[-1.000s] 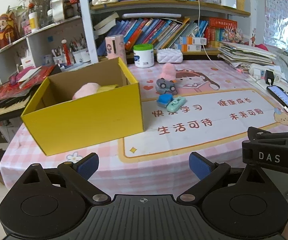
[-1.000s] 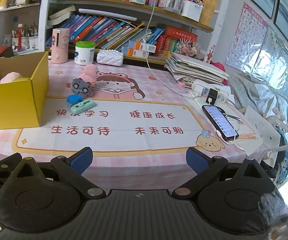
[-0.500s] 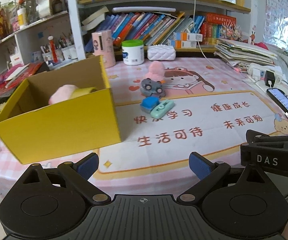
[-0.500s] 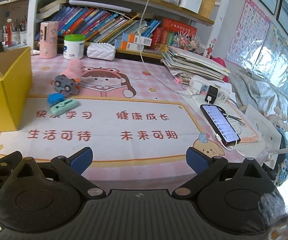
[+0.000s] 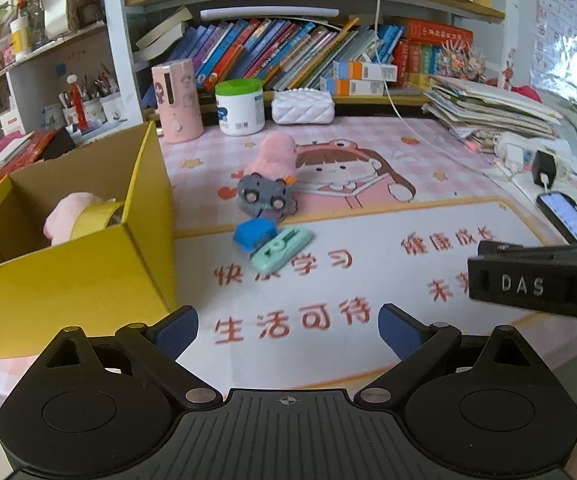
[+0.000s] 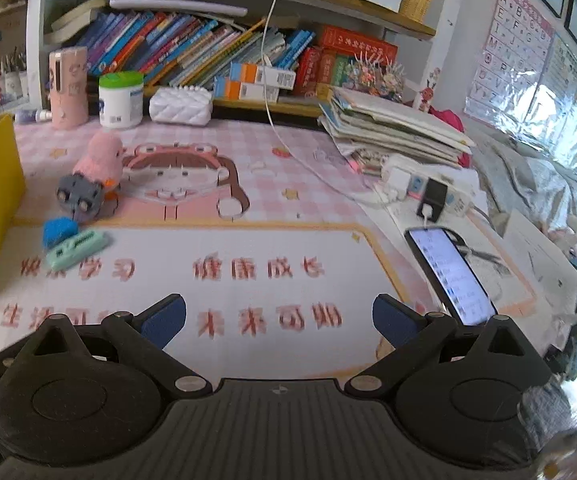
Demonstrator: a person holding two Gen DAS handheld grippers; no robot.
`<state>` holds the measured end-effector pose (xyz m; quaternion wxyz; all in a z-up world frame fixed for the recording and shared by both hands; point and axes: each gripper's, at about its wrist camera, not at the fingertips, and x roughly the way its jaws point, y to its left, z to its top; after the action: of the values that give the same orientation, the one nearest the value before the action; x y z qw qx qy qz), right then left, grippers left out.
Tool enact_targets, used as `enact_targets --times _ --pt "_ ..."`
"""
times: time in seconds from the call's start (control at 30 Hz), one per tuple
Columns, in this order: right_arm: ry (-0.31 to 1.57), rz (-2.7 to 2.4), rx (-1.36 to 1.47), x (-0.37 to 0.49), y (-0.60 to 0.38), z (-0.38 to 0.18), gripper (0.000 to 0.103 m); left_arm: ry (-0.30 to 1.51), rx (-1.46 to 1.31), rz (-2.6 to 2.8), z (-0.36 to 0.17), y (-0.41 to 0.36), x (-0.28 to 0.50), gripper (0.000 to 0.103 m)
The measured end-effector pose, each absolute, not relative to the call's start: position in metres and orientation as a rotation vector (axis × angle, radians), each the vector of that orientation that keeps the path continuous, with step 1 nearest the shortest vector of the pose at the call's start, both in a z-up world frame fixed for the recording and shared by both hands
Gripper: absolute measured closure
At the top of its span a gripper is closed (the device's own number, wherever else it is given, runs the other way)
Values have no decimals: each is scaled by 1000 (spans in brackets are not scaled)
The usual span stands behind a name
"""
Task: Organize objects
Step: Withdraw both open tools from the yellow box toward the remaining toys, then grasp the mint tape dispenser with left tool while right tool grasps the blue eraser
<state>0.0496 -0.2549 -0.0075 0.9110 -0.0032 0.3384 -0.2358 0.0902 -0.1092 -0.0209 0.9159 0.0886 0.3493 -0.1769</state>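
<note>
I see both tools spread wide and holding nothing: the left tool [image 5: 288,326] and right tool [image 6: 279,316] sit low in frame over the table [image 5: 368,208]. The yellow box [image 5: 68,280] stands at left, holding a pink plush [image 5: 66,216]. Centre frame: grey toy car [image 5: 262,196], blue block [image 5: 254,234] touching a mint stapler [image 5: 282,249].

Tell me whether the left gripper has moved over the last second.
Yes. The left gripper has come forward and rightward: the yellow box has slid left and grown, and the mint green toy sits closer.
</note>
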Motion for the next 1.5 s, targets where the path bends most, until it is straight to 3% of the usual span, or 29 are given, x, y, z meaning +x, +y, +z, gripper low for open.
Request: enact_targets --times 0.17,0.33,0.77,1.0,1.13,1.5 --pt "650 -410 13 68 -277 0 5 728 162 -334 -22 -127 101 7" --pt "642 -329 24 89 -299 0 5 728 156 -294 -25 -151 112 19" --pt "639 -183 -15 125 -339 -7 5 812 -167 24 -62 -160 192 20" --pt "665 -151 -36 133 -355 -13 5 843 -128 107 -81 -179 215 21" --pt "670 -152 -37 134 -361 -16 5 845 -33 124 -85 -189 218 33" --pt "694 -53 -7 148 -347 -21 5 862 -26 14 -66 -168 182 34"
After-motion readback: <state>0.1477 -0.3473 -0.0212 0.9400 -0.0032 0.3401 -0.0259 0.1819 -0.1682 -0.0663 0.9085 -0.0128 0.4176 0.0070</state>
